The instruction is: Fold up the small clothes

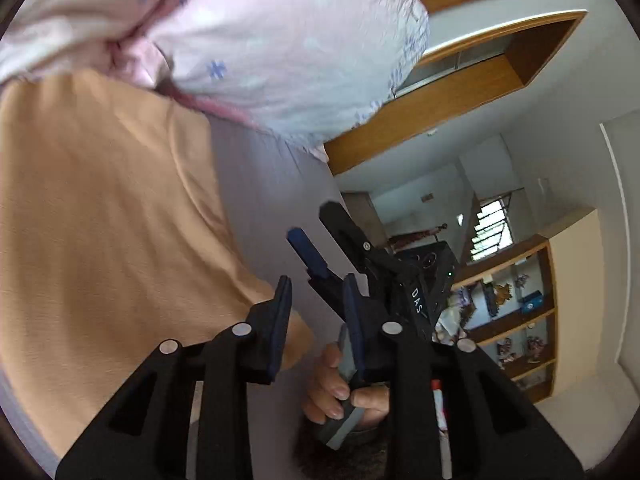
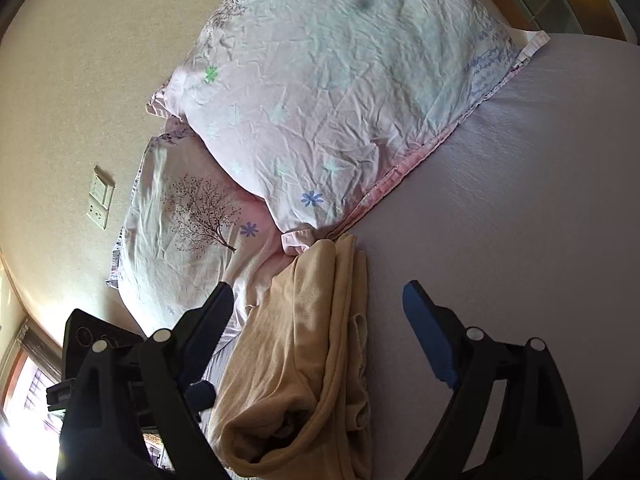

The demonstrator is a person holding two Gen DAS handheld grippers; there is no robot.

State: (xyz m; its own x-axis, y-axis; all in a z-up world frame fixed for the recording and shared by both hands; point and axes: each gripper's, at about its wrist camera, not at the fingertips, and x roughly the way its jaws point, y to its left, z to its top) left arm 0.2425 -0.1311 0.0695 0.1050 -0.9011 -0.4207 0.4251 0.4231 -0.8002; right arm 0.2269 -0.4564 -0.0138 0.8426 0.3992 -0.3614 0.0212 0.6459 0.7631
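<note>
A tan garment [image 2: 304, 356] lies folded into a long strip on the lilac bed sheet [image 2: 520, 220], its far end touching the pillows. It fills the left of the left wrist view [image 1: 104, 216]. My right gripper [image 2: 320, 312] is open, its jaws wide apart on either side of the garment, above it and holding nothing. My left gripper [image 1: 316, 296] is open and empty, at the garment's edge over the sheet [image 1: 260, 200]. The right gripper [image 1: 316, 236] shows beyond it, open, with a hand [image 1: 340, 388] on its handle.
Two floral pink pillows [image 2: 340, 92] lie at the head of the bed, against a beige wall with a socket plate [image 2: 100, 196]. A wooden headboard [image 1: 440, 112] and shelves with small items [image 1: 512, 312] stand beyond the bed.
</note>
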